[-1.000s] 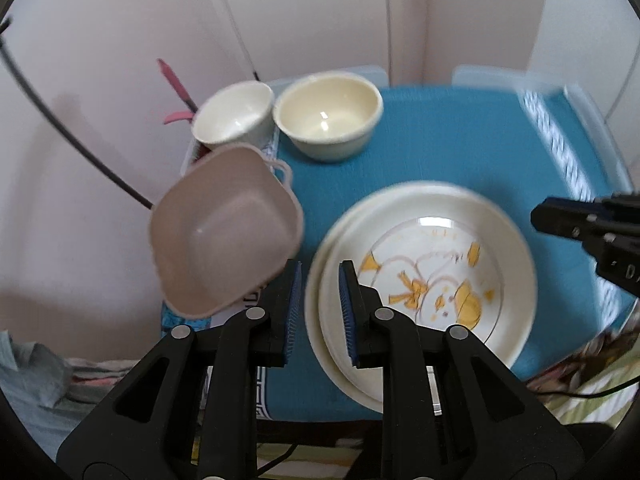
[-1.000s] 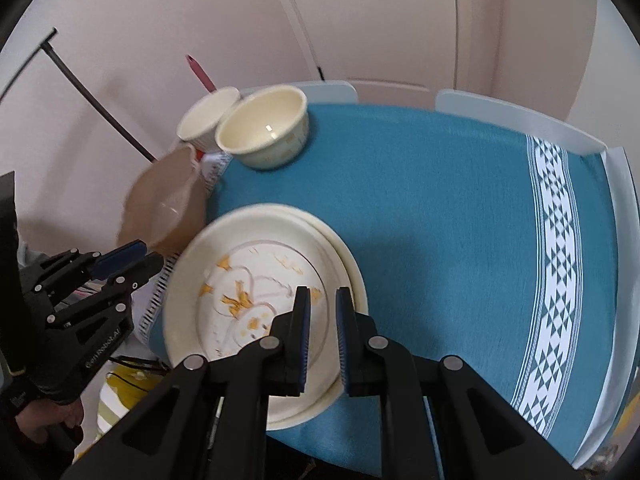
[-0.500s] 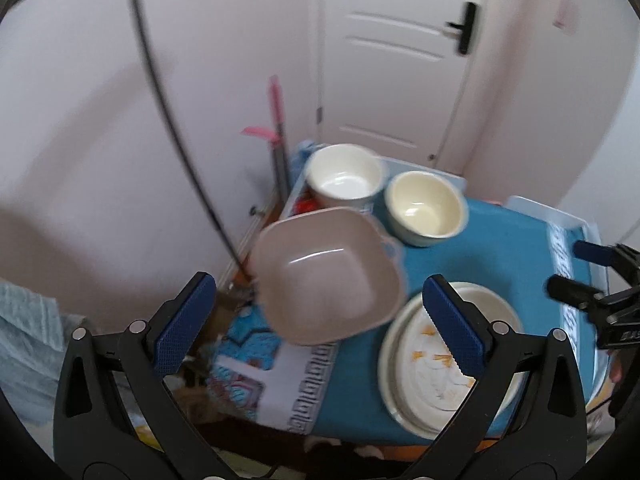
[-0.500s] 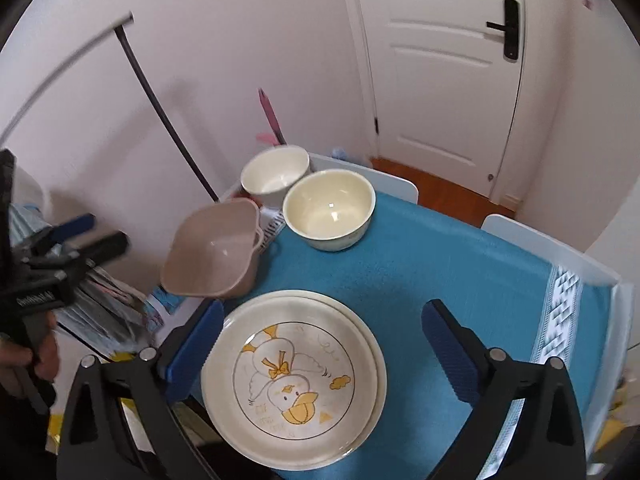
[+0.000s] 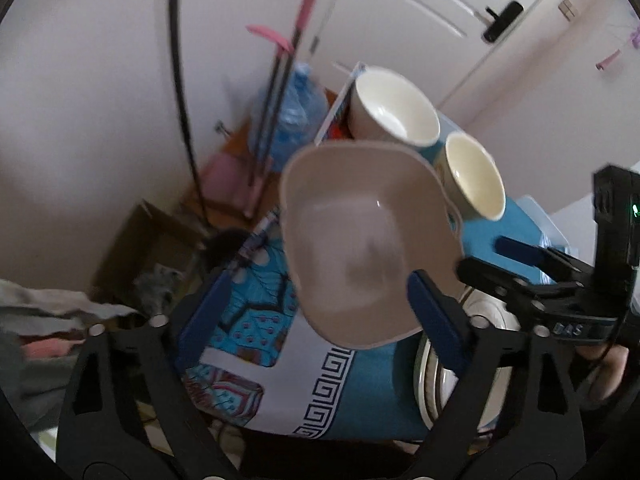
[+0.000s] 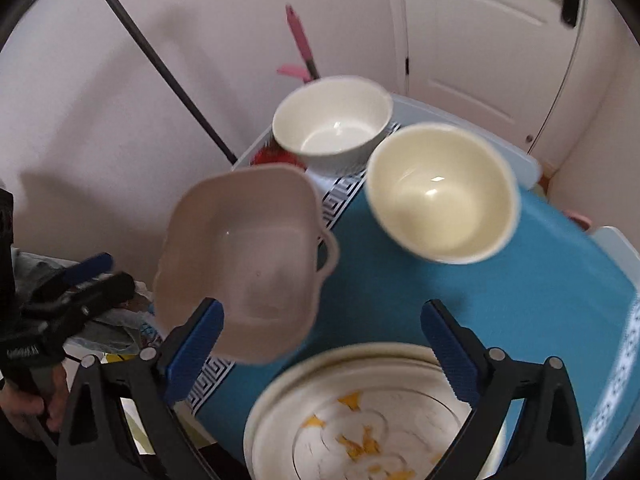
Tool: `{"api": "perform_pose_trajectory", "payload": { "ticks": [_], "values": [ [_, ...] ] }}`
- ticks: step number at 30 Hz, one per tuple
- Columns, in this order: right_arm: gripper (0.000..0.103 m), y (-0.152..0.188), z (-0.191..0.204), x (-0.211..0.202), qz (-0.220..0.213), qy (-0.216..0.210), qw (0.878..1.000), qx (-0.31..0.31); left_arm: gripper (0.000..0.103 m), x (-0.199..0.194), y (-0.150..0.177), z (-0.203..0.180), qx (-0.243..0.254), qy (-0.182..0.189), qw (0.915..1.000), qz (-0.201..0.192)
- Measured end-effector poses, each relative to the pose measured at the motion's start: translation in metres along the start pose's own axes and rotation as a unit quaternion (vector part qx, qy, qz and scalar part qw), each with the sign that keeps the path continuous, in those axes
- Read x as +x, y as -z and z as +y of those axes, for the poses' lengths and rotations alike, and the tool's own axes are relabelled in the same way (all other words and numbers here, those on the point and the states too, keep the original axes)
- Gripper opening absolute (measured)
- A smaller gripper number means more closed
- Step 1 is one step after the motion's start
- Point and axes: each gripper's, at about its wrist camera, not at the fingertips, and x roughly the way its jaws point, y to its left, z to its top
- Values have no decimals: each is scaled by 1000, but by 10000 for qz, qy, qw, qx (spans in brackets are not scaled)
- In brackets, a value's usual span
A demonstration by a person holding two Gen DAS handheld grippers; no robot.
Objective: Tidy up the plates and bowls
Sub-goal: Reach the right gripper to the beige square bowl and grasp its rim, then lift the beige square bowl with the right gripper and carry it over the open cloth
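Note:
A beige square bowl with small handles stands at the table's left edge. My left gripper points down at it, jaws wide and closing. The bowl's near rim lies between the fingers, and the left pad is well clear of it. A white bowl and a cream bowl stand behind it. My right gripper hangs over the far rim of the stacked plates with the yellow duck print. Its jaws are wide, closing slightly, and grip nothing. Each gripper shows in the other's view: the right gripper, the left gripper.
A teal cloth with a patterned white border covers the table. Past its left edge are a black pole, a pink-handled broom, a water bottle and a cardboard box. A white door is behind. A hand holds the left gripper.
Both grippers went from shut to wide open. Both pulled back from the plates, then moved toward the bowls. The left one rolled and now frames the beige bowl.

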Motion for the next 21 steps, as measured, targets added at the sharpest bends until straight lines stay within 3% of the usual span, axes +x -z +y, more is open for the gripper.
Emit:
{"api": "perform_pose_trajectory", "payload": {
  "ticks": [3,6,13,15,21],
  "values": [
    [71,-2,1,24,224,-131,9996,124,70,20,-1,-2,141,11,9998,162],
    [61,-5,2,37,301,-147,9993,171,60,36,-5,-1,211,-56,9995,221],
    [25,-10,1,53,338,-202,9988,282,17,60,-11,-2,358,-268,9981,431],
    [18,-11,1,55,361,-214,9987,296,12,64,-11,-3,407,-360,9975,452],
    [13,-12,-2,54,336,-196,9985,395,10,61,-16,-2,531,-470,9969,355]
  ]
}}
